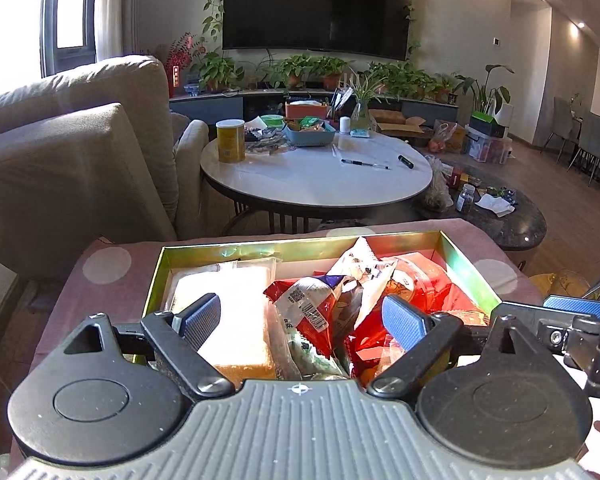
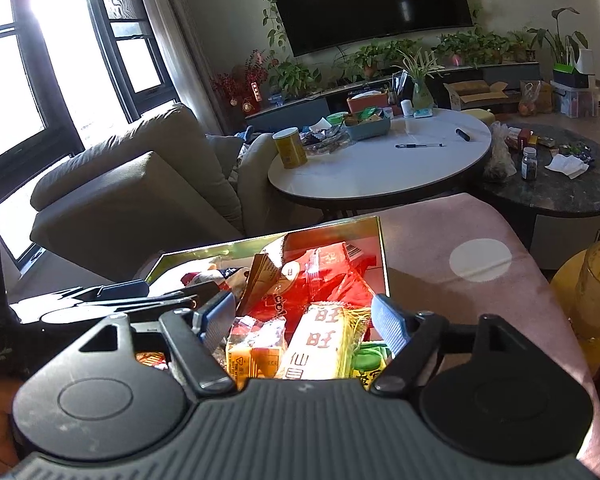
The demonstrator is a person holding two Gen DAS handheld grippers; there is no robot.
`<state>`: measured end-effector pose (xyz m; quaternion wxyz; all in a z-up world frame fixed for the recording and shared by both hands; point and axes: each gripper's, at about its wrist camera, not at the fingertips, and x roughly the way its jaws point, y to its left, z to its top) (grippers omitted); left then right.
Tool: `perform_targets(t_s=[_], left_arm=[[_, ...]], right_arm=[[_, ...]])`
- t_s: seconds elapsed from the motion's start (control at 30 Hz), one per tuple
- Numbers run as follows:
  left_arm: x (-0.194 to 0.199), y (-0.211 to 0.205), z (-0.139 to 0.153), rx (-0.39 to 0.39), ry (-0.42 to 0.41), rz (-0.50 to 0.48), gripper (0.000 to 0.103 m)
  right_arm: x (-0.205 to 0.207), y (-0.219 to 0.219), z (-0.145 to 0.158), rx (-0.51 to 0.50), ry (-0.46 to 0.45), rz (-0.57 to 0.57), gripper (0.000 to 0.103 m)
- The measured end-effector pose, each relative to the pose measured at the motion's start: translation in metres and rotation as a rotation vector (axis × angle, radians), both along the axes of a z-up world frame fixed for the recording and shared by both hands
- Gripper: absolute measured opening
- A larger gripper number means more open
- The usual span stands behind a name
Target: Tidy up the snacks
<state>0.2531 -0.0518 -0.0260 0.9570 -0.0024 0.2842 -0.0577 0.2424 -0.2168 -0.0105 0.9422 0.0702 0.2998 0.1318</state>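
Here, L gripper jaws wide, nothing pinched, hung over gold-rimmed snack box w/ red packets, R gripper jaws wide too, over yellow packet.

Both wrist cameras look down, close, perhaps side by side, sharing the snack box.

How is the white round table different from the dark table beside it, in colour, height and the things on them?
The white round table is pale and stands higher; the dark table is nearly black and lower. The white one holds a yellow can and a pen; the dark one a small bottle. Both tops look rounded.
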Motion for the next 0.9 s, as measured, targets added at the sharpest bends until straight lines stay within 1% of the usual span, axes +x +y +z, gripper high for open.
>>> perform_targets(t_s=[0.1, 0.27, 0.43, 0.5, 0.63, 0.73, 0.9], left_arm=[[-0.014, 0.002, 0.006, 0.010, -0.007, 0.012, 0.092], [-0.052, 0.012, 0.010, 0.015, -0.039, 0.036, 0.092], [-0.082, 0.024, 0.013, -0.004, -0.036, 0.076, 0.094], [-0.095, 0.027, 0.017, -0.003, -0.052, 0.093, 0.102], [-0.118, 0.028, 0.026, 0.032, -0.105, 0.116, 0.103], [-0.130, 0.028, 0.030, 0.039, -0.109, 0.099, 0.103], [-0.151, 0.032, 0.030, 0.034, -0.110, 0.108, 0.103]], right_arm=[[-0.007, 0.002, 0.003, 0.003, -0.003, 0.005, 0.081], [-0.026, 0.003, 0.006, 0.024, 0.002, 0.005, 0.081], [-0.044, 0.009, 0.005, 0.014, 0.016, 0.020, 0.081], [-0.051, 0.011, 0.008, 0.012, 0.011, 0.026, 0.081], [-0.068, 0.016, 0.015, 0.014, -0.015, 0.039, 0.081], [-0.082, 0.021, 0.021, 0.006, -0.038, 0.055, 0.081], [-0.100, 0.025, 0.026, -0.013, -0.056, 0.060, 0.081]])
